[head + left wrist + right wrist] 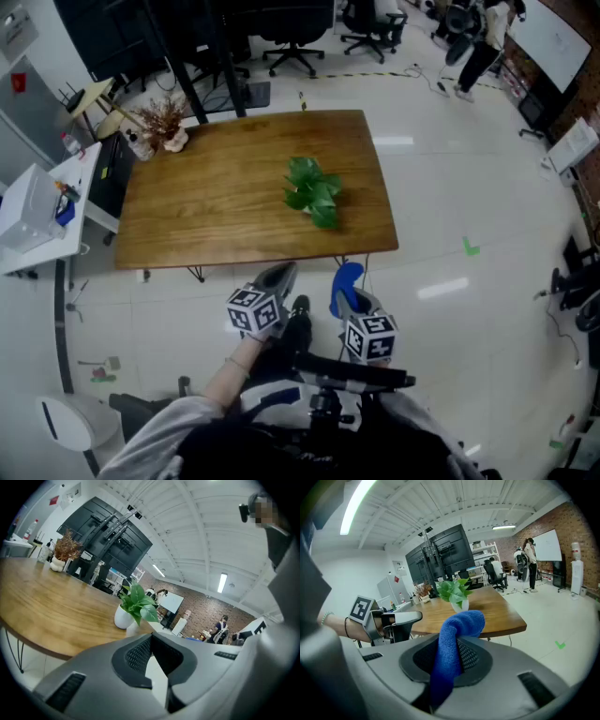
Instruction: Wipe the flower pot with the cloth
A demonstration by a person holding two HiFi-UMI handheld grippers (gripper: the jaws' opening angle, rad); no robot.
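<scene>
Two states: my right jaws clamped on limp cloth (457, 637), left jaws together, empty; flower pot (123, 617) looks light, slick, tippy, so I'd brace its wall.

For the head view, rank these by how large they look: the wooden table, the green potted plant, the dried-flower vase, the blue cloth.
1. Wooden table, by far the largest.
2. Green potted plant and dried-flower vase: these look about alike, so they are not ranked against each other.
3. Blue cloth, the smallest, even though it is nearest the camera.
</scene>
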